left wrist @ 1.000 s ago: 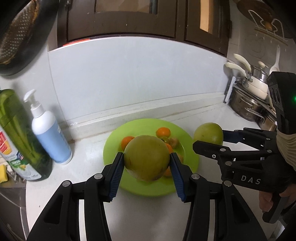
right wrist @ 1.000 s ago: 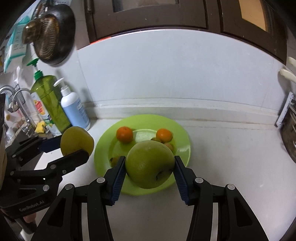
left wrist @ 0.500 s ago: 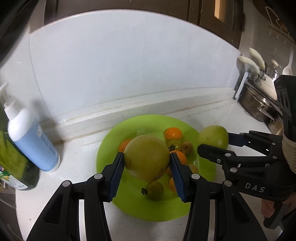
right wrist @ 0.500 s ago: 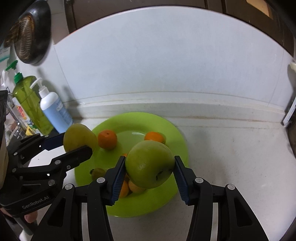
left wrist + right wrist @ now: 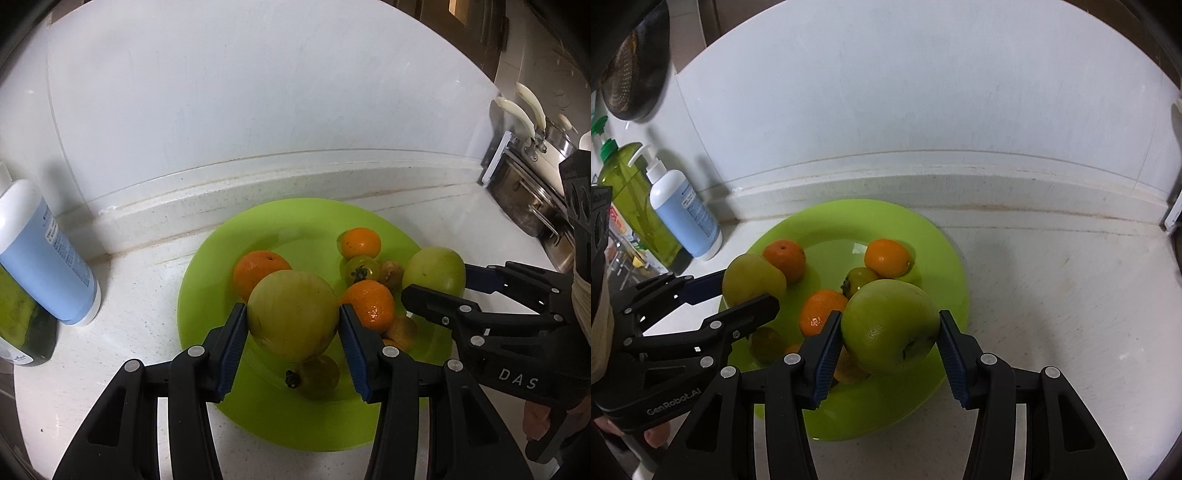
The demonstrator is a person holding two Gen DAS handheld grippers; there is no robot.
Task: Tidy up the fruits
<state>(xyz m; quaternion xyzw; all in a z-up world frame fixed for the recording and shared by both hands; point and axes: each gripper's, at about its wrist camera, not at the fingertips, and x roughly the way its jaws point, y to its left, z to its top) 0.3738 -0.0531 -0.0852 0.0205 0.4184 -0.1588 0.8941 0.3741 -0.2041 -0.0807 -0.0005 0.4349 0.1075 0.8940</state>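
A lime green plate lies on the white counter and holds several oranges and small dull green fruits. My left gripper is shut on a large yellow-green fruit and holds it over the plate's near left part; it also shows in the right wrist view. My right gripper is shut on a large green fruit over the plate's right side; this fruit shows in the left wrist view too.
A blue pump bottle and a green bottle stand left of the plate by the wall. Steel pots sit at the far right. A white backsplash ledge runs behind the plate.
Both grippers have moved forward and lower with their fruits, from in front of the plate to over it. The plate and its fruits look closer and larger.
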